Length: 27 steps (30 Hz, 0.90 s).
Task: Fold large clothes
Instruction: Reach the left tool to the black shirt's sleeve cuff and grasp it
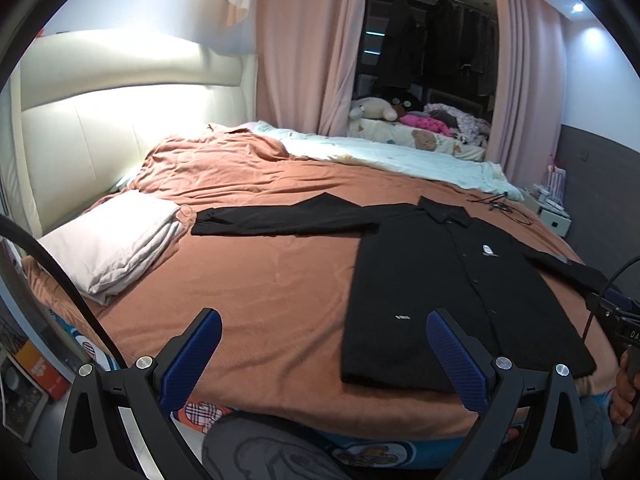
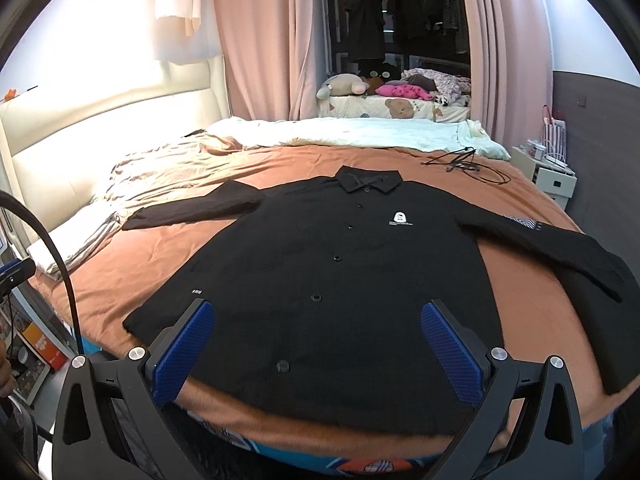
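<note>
A black long-sleeved button shirt (image 2: pixel 340 264) lies flat and face up on the brown bedspread (image 2: pixel 132 280), collar far, hem at the near edge, both sleeves spread out. It also shows in the left wrist view (image 1: pixel 448 280), right of centre. My left gripper (image 1: pixel 324 344) is open and empty, above the bedspread just left of the shirt's hem. My right gripper (image 2: pixel 316 340) is open and empty, above the middle of the hem. The other gripper's body shows at the right edge of the left wrist view (image 1: pixel 624 320).
A folded white cloth (image 1: pixel 112 240) lies on the bed's left side. A pale blue quilt (image 1: pixel 400 156) and a black cable (image 2: pixel 464 164) lie at the far side. A cream headboard (image 1: pixel 100 120) is left; a white nightstand (image 2: pixel 552 180) is right.
</note>
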Motion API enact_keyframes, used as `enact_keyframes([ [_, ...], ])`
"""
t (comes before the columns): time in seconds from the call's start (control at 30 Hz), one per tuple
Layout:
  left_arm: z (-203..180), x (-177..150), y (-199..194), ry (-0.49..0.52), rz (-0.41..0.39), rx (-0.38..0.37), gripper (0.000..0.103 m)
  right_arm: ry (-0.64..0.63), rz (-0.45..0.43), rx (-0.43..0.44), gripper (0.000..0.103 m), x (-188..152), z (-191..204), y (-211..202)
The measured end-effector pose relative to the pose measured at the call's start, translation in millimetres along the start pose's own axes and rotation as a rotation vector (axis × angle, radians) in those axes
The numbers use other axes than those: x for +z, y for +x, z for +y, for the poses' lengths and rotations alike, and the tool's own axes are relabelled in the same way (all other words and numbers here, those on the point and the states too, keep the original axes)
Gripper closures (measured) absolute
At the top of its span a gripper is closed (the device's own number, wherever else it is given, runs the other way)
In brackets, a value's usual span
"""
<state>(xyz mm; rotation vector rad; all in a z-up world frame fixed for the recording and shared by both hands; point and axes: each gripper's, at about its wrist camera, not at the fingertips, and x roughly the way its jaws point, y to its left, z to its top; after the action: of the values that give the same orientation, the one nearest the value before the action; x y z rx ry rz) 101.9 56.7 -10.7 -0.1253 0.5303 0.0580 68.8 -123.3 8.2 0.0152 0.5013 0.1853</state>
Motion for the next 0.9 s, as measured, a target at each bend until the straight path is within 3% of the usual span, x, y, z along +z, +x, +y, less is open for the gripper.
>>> enact_keyframes([
  [0.3,31,27,52,-0.039,0.034,0.036,0.000,-0.028,0.032,0.027,0.000,35,-4,60],
  [0.73,100,77,159,-0.156,0.135,0.073,0.019,-0.003,0.055,0.074,0.000,94,-21,158],
  [0.9,121,90,202,-0.198,0.190,0.084,0.029,0.005,0.083,0.086,0.014,114,-26,200],
])
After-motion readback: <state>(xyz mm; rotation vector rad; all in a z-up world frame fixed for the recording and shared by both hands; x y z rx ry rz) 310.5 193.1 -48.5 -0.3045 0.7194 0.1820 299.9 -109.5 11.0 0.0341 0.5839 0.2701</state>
